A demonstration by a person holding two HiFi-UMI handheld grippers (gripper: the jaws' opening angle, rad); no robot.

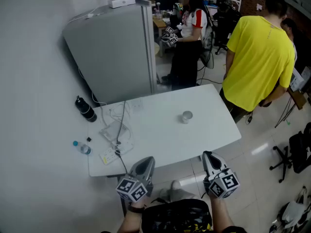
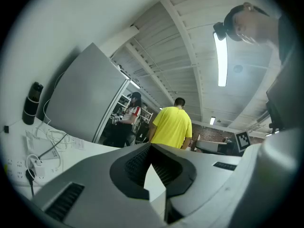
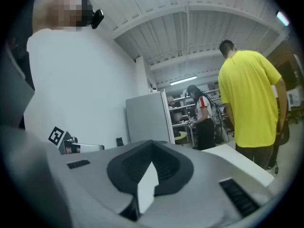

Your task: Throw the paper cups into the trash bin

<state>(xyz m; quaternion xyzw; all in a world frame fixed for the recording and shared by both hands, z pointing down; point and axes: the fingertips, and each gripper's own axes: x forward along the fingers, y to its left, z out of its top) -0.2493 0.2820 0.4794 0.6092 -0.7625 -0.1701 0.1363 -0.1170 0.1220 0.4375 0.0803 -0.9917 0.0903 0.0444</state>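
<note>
One paper cup [image 1: 187, 116] stands upright on the white table [image 1: 160, 130], right of its middle. I see no trash bin in any view. My left gripper [image 1: 147, 160] and right gripper [image 1: 208, 155] hover side by side at the table's near edge, pointing toward the far side, well short of the cup. In the left gripper view the left gripper [image 2: 152, 148] has its jaws together with nothing between them. The right gripper [image 3: 152, 146] looks the same in its own view, jaws meeting and empty. The cup does not show in either gripper view.
A black bottle [image 1: 85, 109], a small blue-capped bottle [image 1: 81, 147] and a power strip with cables [image 1: 115, 137] lie on the table's left part. A grey partition [image 1: 114, 52] stands behind. A person in yellow [image 1: 260, 57] stands at the far right corner; another person [image 1: 189, 38] is farther back.
</note>
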